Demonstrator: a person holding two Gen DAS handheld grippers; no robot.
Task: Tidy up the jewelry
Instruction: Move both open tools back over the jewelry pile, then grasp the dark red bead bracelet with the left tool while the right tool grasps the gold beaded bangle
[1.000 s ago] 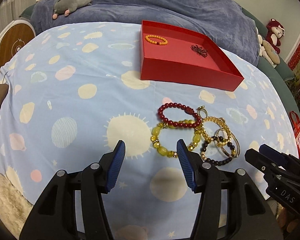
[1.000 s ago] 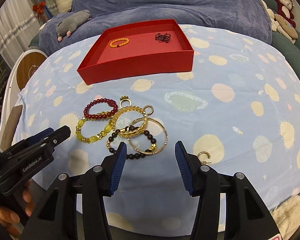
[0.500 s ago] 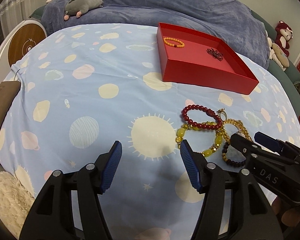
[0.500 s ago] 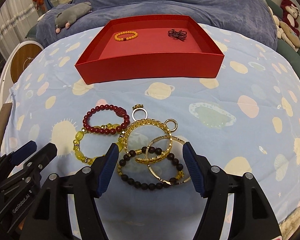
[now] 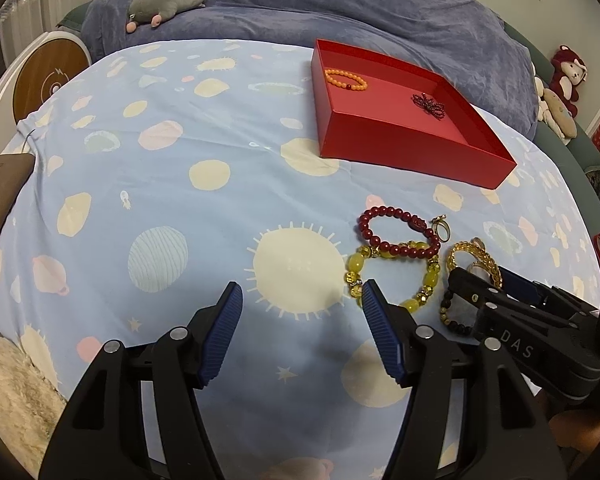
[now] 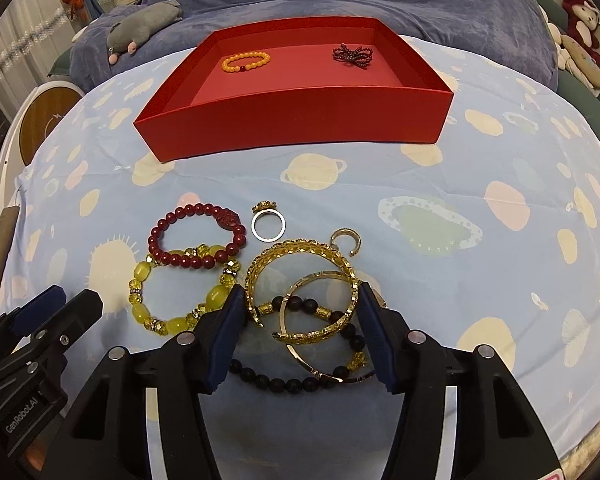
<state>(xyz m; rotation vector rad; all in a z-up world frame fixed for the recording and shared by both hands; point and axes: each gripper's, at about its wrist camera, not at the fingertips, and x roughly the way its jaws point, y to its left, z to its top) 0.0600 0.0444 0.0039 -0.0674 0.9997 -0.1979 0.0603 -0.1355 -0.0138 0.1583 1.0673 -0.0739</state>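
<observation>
The right hand-held gripper [image 6: 300, 332] hangs over the near end of the jewelry heap, its jaws closing with the gold bangles [image 6: 320, 304] and the dark bead bracelet [image 6: 300, 380] lying between them; the pads don't yet seem to press on either. The heap sits on the bed sheet [image 6: 420, 200], on the near side of the red box [image 6: 292, 120], which holds an orange bracelet [image 6: 246, 61]. The left hand-held gripper [image 5: 300, 336] stands apart over bare sheet, left of the heap, so the right is nearer.
</observation>
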